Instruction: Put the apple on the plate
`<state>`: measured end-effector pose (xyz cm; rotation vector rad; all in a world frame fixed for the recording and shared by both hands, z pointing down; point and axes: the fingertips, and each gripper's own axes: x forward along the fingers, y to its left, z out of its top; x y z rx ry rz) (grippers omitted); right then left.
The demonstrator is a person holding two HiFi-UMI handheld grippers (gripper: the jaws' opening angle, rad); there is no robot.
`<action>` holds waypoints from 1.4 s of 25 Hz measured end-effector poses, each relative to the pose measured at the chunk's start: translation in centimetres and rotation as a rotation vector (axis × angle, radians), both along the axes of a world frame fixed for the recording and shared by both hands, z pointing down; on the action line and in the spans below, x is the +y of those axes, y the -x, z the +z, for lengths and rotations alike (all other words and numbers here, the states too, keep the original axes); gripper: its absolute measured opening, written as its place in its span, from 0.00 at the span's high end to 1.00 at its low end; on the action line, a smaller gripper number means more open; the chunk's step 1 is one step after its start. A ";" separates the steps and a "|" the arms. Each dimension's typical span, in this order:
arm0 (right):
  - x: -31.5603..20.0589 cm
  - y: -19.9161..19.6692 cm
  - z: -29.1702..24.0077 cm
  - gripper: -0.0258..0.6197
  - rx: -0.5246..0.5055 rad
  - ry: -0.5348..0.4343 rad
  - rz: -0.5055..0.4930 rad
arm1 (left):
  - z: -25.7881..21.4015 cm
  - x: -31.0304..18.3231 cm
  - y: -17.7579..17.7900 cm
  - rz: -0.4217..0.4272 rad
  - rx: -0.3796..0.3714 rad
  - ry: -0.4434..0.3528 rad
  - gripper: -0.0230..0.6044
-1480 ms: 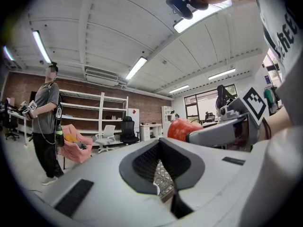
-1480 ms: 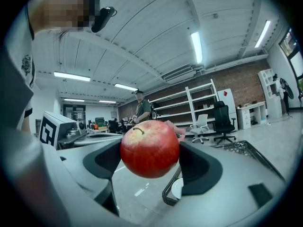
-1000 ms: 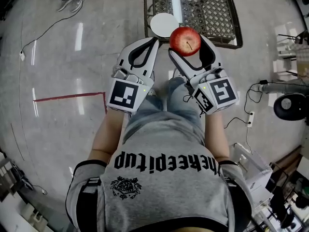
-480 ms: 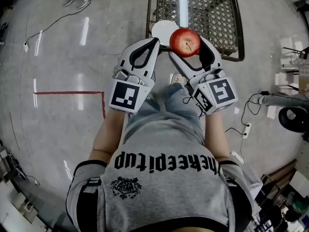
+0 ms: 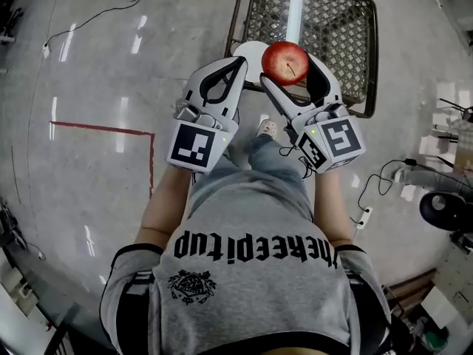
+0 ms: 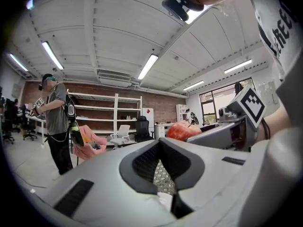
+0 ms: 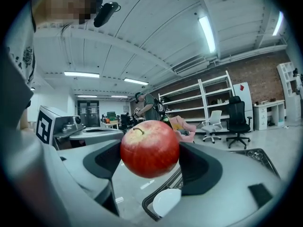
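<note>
While right claw [image 5: 289, 66] clasps apple [image 5: 284, 61], plate [image 5: 247, 51] at mesh rack's [image 5: 334, 22] corner below

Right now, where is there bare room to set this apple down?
The white plate is bare, at the wire-mesh rack's near left corner, under the apple in the right gripper. The mesh beyond and right of it also looks bare. Tightest is the plate's near edge, beside the shut left gripper.

Grey shirt [image 5: 251, 287]: black lettering "thekeepitup" across chest, upside down in head view.
</note>
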<state>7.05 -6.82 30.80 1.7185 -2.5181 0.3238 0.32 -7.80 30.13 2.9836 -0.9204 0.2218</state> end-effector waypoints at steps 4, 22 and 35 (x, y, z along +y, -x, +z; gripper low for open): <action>-1.5 -0.5 0.2 0.34 -0.002 0.001 -0.044 | 0.0 -1.1 -0.7 -0.037 -0.002 -0.003 0.92; -8.5 -1.3 1.6 0.34 -0.001 0.048 -0.268 | 0.0 -6.3 -0.7 -0.287 -0.005 0.020 0.92; -10.5 -0.7 4.6 0.34 0.007 0.127 -0.413 | -0.3 -6.8 0.0 -0.452 -0.023 0.035 0.92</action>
